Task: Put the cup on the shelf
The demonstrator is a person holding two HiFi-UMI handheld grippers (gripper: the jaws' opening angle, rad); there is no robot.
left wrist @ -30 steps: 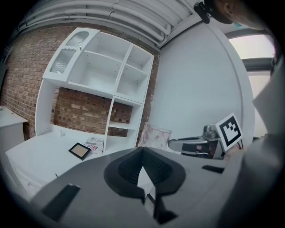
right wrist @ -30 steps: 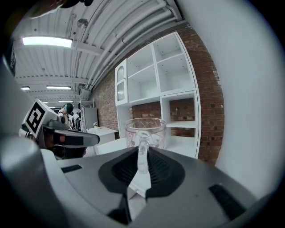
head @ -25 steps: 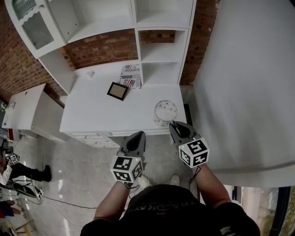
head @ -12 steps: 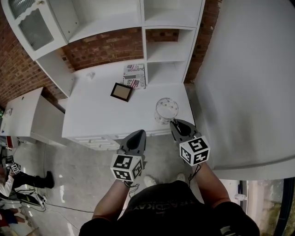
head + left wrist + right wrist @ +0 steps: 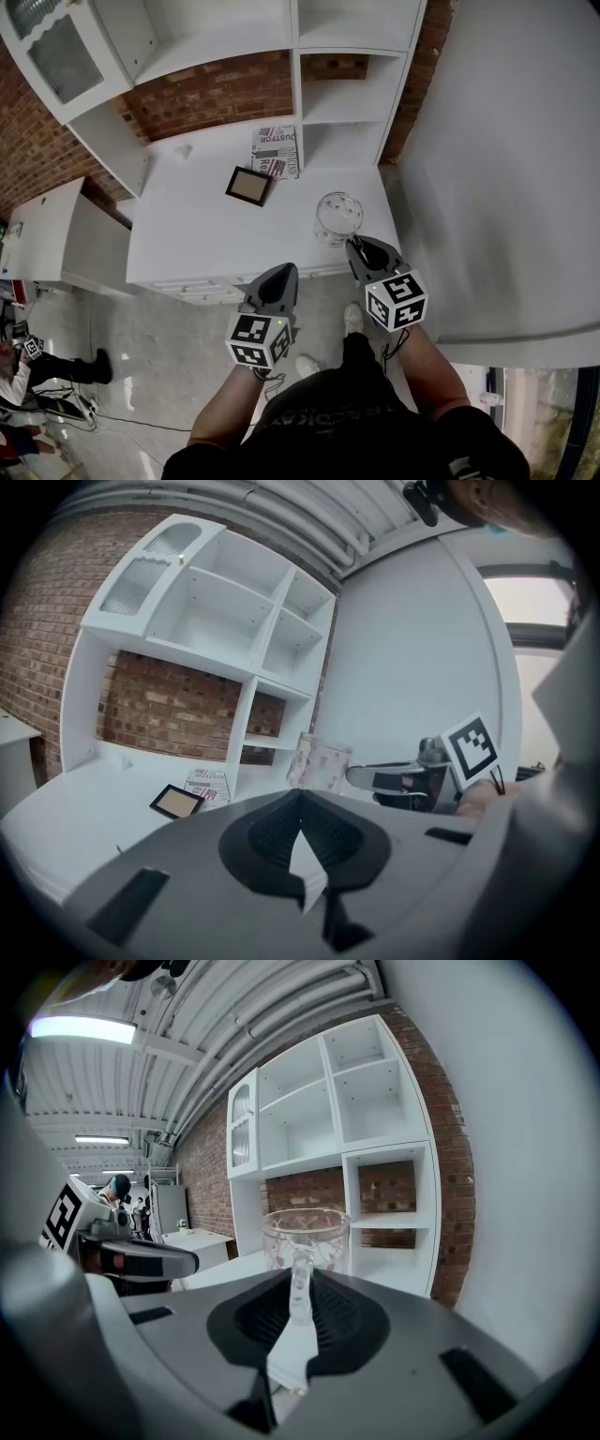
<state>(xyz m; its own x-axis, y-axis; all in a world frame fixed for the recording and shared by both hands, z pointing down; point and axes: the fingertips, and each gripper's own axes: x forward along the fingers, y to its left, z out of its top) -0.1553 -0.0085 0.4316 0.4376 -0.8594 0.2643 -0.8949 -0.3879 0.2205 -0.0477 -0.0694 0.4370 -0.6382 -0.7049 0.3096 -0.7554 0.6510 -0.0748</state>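
- The clear glass cup with a faint pink pattern and a side handle (image 5: 337,217) stands upright over the front right part of the white counter (image 5: 187,234), near its front edge. No view shows whether the cup's base rests on the counter.
- The right gripper (image 5: 359,249) is closed on the cup's handle. In the right gripper view the handle stands upright between the two dark pads, which press on it from both sides, and the cup body is just beyond the jaw tips.
- The left gripper (image 5: 281,274) is beside the right gripper and apart from the cup, in front of the counter's front edge. Its jaws are together at the tips and hold nothing.
- Both grippers point toward the white shelf unit (image 5: 347,94) at the back of the counter. None of the unit's open compartments in view holds anything.
- A small dark-framed picture with a tan face (image 5: 248,186) lies flat on the counter, well apart from the cup.
- A folded printed newspaper (image 5: 275,150) lies just behind the frame, against the shelf unit's upright.
- A red brick wall (image 5: 216,94) shows behind the shelf unit.
- A broad white panel (image 5: 506,169) stands to the right of the counter.
- A grey floor (image 5: 141,347) lies below.
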